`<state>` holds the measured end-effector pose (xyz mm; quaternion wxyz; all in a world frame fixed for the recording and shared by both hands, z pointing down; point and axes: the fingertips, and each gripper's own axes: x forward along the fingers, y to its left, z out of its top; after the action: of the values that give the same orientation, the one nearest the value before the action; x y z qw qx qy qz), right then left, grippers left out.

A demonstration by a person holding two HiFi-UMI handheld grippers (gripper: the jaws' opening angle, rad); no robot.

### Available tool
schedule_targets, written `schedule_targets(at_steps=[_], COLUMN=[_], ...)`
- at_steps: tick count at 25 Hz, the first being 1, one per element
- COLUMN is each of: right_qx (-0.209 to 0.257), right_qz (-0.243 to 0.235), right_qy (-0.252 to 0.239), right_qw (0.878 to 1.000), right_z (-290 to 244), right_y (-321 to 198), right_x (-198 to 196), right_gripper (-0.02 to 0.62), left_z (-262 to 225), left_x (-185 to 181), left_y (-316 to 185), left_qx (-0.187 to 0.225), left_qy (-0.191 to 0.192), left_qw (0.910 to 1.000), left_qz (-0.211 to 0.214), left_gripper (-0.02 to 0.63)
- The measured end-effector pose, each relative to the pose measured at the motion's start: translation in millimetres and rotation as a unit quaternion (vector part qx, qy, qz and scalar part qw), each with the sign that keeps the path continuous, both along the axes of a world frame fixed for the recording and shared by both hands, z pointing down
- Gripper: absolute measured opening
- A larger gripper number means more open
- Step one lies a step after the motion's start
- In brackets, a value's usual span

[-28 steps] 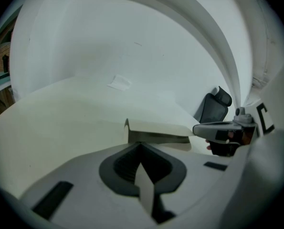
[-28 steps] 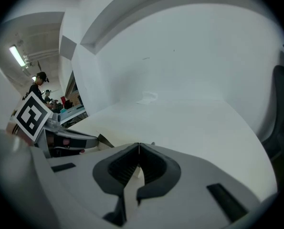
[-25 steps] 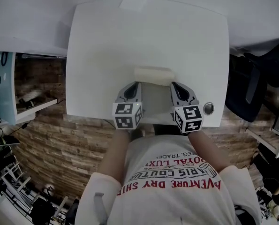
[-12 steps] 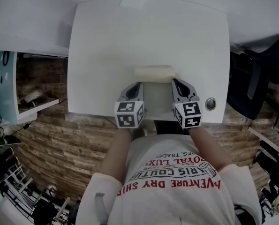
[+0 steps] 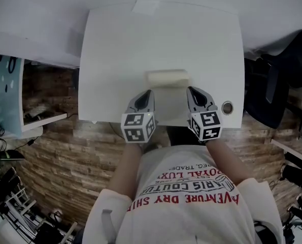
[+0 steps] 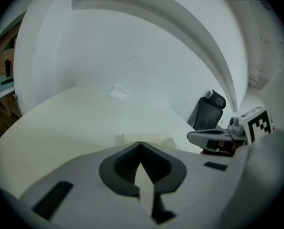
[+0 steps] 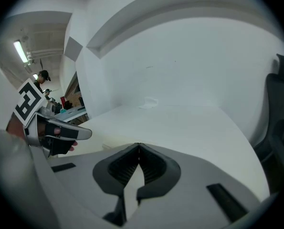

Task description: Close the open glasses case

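So not much has moved in the last second. The head view has drifted a little, but the cream, rounded oblong glasses case (image 5: 167, 78) is in the same place on the white worktop (image 5: 140, 44). It sits a bit in from the middle of the near edge, with its long side running along that edge.

Both tools have stayed put on the near side of it. The left gripper (image 5: 147, 93) points at the case's left end and the right gripper (image 5: 191, 90) at its right end. If anything they've backed off a touch, so the tips look just short of the case rather than on it, though the gap is too fine to call from above.

Each gripper's own view shows the jaws pressed together at the tips with nothing between them. The left one (image 6: 141, 144) has the case (image 6: 158, 138) peeking just over it, and the right one (image 7: 139, 146) is the same story.

My read is that the case already looks closed: one smooth low lump, no lid standing up. So the closing seems done and all that's left is pulling the hands away.
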<state>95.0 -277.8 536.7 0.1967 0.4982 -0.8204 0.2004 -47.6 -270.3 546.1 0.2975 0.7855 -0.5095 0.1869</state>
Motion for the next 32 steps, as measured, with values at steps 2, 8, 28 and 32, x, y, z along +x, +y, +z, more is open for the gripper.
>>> schedule_targets(at_steps=[2,8,28,32], right_qx=[0.026,0.103,0.185,0.181], right_qz=[-0.003,-0.016,-0.006,-0.004], right_qy=[-0.007,-0.018,-0.03,-0.027], right_qw=[1.0,0.994,0.982,0.983], right_z=[-23,-98,-181,-180], right_y=[2,12,49,54], right_x=[-5,-19,-34,-34], right_gripper=[0.012,0.012,0.012,0.012], left_z=[-23,-103,-210,-209], left_x=[1,5,-8,-8], left_y=[-2,5,39,43], left_qx=[0.03,0.131,0.259,0.258], left_qy=[-0.001,-0.002,0.016,0.019], left_qw=[0.9995,0.9906,0.964,0.9641], left_qz=[0.009,0.037,0.058,0.058], left_gripper=[0.005,0.005,0.005,0.005])
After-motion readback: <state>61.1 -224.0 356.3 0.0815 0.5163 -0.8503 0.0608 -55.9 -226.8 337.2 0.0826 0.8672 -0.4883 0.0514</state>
